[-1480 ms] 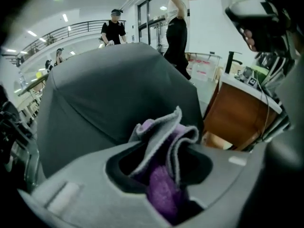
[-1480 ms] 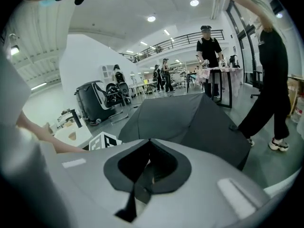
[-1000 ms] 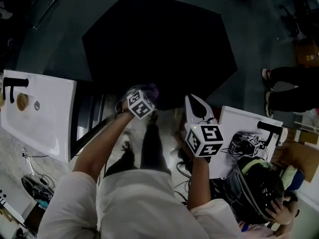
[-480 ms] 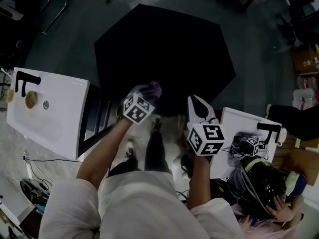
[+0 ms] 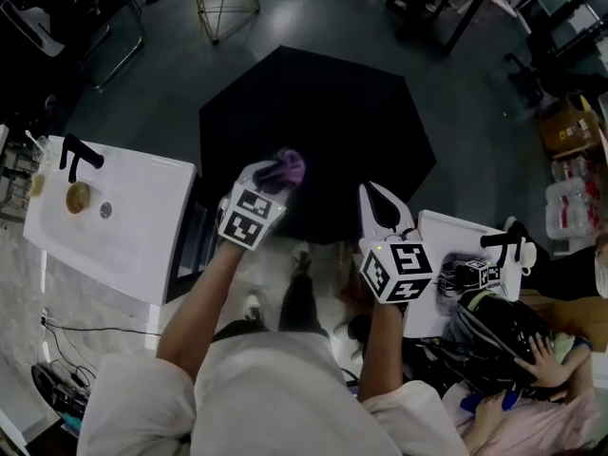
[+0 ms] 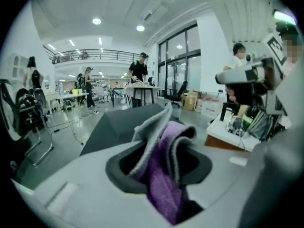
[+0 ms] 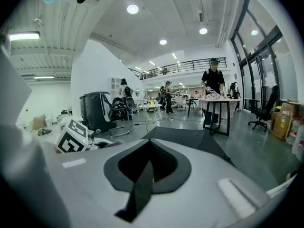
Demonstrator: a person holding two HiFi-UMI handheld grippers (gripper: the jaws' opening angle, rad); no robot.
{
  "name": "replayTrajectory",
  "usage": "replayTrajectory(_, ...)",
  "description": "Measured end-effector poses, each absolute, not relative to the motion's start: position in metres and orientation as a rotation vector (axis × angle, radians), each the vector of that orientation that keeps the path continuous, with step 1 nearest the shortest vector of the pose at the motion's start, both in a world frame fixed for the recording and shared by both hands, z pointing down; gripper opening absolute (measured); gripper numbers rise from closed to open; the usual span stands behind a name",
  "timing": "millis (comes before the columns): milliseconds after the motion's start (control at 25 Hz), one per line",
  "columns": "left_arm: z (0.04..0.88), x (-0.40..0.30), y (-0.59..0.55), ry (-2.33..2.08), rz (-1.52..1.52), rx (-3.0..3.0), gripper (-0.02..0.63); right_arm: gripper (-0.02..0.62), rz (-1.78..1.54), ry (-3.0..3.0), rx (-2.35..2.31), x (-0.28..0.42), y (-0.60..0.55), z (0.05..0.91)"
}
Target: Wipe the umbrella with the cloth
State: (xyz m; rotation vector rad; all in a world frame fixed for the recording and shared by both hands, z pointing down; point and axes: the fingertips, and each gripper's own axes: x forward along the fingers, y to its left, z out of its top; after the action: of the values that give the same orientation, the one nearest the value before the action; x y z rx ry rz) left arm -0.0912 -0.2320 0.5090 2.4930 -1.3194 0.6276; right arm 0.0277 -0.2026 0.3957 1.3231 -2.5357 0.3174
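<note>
Dark grey floor [image 5: 142,103] of a large, bright hall lies under an open black umbrella [image 5: 323,131], which rests with its canopy spread wide in front of the person. To the left of the canopy stands a white bench [image 5: 123,255] with a black tap [image 5: 78,152] at its far corner, and a gold wire stand [image 5: 223,3] stands on the floor beyond the umbrella. The left hand-held gripper [image 5: 271,174] is over the near left part of the canopy, its jaws pressed together on a purple and grey cloth [image 5: 285,167]. In the left gripper view the cloth [image 6: 164,165] is bunched between the jaws and stands up past their tips, with the umbrella [image 6: 123,127] just beyond it. The right hand-held gripper [image 5: 380,202] is at the near edge of the canopy, beside a smaller white bench [image 5: 446,240]. In the right gripper view its jaws are closed on a dark strip of fabric at the umbrella [image 7: 190,139] edge.
</note>
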Motion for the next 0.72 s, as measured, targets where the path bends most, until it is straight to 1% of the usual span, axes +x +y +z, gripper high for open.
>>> replayTrajectory(400, 0.395, -0.131, -0.159, -1.471, 0.521, 2.623, 0.146, 0.005, 0.235, -2.638, 1.344, 0.002, -0.121, 0.324)
replayTrajectory(720, 0.341, -0.157, -0.104, -1.548, 0.407, 2.69, 0.146, 0.006, 0.148, -2.657, 1.366, -0.016, -0.074, 0.288)
